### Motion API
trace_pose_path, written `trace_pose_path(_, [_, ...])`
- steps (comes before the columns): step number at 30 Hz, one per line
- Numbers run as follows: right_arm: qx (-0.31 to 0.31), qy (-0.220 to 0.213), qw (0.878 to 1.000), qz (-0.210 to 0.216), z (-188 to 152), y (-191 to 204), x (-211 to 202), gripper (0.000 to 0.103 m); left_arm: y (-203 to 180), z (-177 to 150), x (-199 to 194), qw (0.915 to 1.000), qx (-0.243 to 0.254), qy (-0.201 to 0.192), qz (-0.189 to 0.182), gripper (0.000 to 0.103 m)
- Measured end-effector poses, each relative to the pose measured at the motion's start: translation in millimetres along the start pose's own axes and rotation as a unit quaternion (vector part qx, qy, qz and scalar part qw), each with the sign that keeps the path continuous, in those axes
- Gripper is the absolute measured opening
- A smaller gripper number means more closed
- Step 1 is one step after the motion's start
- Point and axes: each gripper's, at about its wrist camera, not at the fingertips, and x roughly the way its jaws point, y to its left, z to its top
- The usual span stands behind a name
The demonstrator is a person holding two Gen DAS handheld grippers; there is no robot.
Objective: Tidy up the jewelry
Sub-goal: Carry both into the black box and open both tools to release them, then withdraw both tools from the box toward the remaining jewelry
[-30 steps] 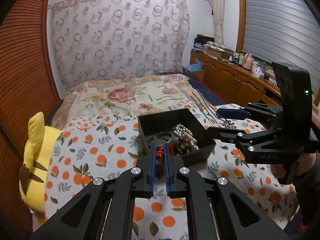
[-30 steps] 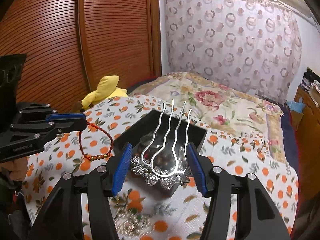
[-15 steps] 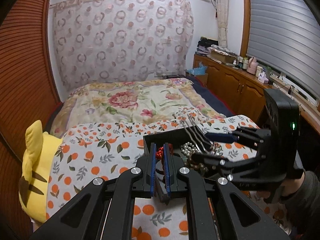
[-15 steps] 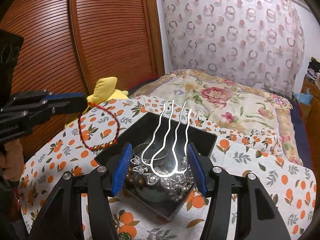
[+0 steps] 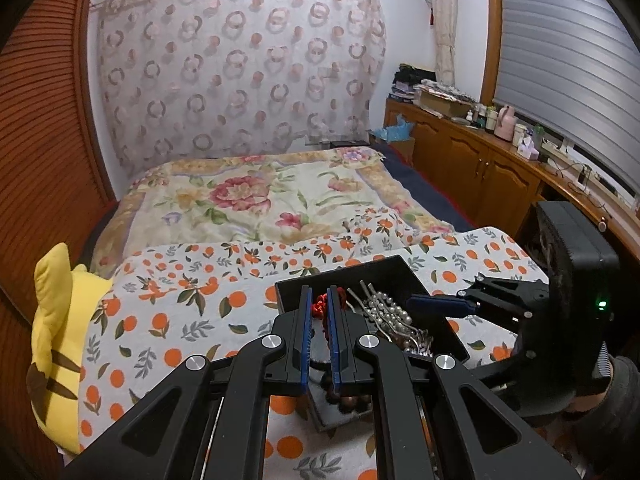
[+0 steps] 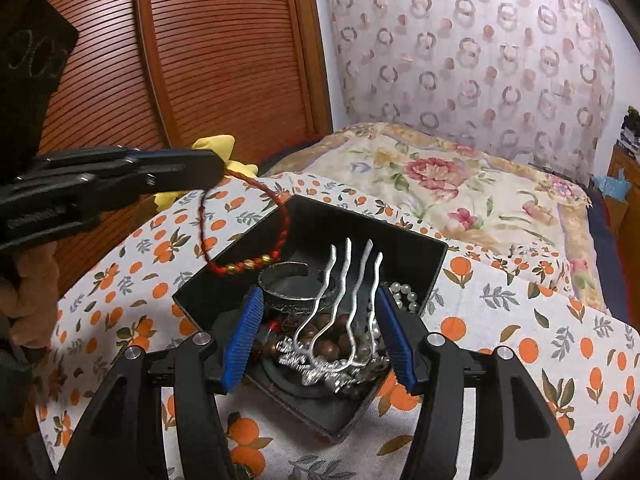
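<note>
A black jewelry box [image 6: 404,240] [image 5: 380,268] sits on the orange-print cloth. It holds a dark bangle [image 6: 288,284], brown beads [image 6: 328,344] and pearls [image 5: 386,310]. My left gripper [image 5: 319,304] [image 6: 200,168] is shut on a red braided bracelet [image 6: 244,264] that hangs over the box's left corner. My right gripper [image 6: 320,332] [image 5: 432,304] is shut on a silver four-pronged hair comb [image 6: 344,308], low inside the box over the beads.
The cloth [image 6: 520,328] covers a bed with a floral quilt [image 5: 248,196]. A yellow plush toy [image 5: 56,320] lies at the left edge. A wooden slatted wardrobe [image 6: 200,60] stands at left, a cabinet [image 5: 480,164] at right.
Both grippers moved in over the box. The comb has come down into the box. The red bracelet now hangs over the box's left corner.
</note>
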Motion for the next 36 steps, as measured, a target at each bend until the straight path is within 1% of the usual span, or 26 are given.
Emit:
trace_pose_path(7, [0.02, -0.01, 1.0, -0.008, 6.5, -13.8, -21.6, 0.061, -0.8, 1.9, 19.4, 0.9997, -0.002, 0.022, -0.005, 0.007])
trace_pose_path(11, [0.025, -0.011, 0.999, -0.022, 7.3, -20.2, -39.4, 0.061, -4.2, 4.9, 26.3, 0.9994, 0.005, 0.034, -0.004, 0.007])
trace_pose_path(13, [0.021, -0.01, 0.999, -0.03, 5.1, -20.8, -46.8, 0.061, -6.3, 4.6, 26.1, 0.9993, 0.006, 0.038, -0.004, 0.009])
trace_pose_path(14, [0.021, -0.009, 0.999, -0.033, 3.6, -21.4, -50.5, 0.061, -7.8, 2.9, 24.4, 0.9992, 0.008, 0.037, -0.005, 0.013])
trace_pose_path(15, [0.021, -0.009, 0.999, -0.034, 0.1, -21.1, -56.6, 0.061, -9.2, 0.7, 23.0, 0.9992, 0.01, 0.038, -0.005, 0.016])
trace_pose_path(16, [0.02, -0.009, 0.999, -0.035, -2.5, -21.4, -61.5, 0.061, -10.3, -1.7, 21.5, 0.9992, 0.011, 0.039, -0.005, 0.021])
trace_pose_path(17, [0.02, -0.009, 0.999, -0.036, -5.8, -20.5, -65.6, 0.061, -11.4, -4.7, 19.2, 0.9992, 0.01, 0.038, -0.005, 0.022])
trace_pose_path(22, [0.022, -0.006, 0.999, -0.039, -26.9, -17.8, -79.9, 0.061, -10.1, -23.9, 7.1, 0.999, 0.005, 0.044, -0.01, 0.026])
trace_pose_path(28, [0.017, 0.019, 0.999, -0.035, -56.8, -1.1, -85.5, 0.061, -8.1, -58.6, -6.9, 0.9976, -0.003, 0.067, -0.016, 0.027])
trace_pose_path(31, [0.008, 0.034, 0.999, -0.033, -69.9, 9.4, -83.2, 0.056, -10.2, -73.2, -11.7, 0.997, -0.005, 0.074, -0.02, 0.032])
trace_pose_path(33, [0.003, 0.043, 0.999, -0.028, -75.3, 16.7, -79.8, 0.052, -11.3, -82.3, -14.0, 0.9968, -0.003, 0.078, -0.019, 0.033])
trace_pose_path(36, [0.0, 0.059, 0.998, -0.02, -84.3, 24.9, -74.0, 0.043, -11.3, -93.8, -15.4, 0.996, -0.004, 0.087, -0.02, 0.033])
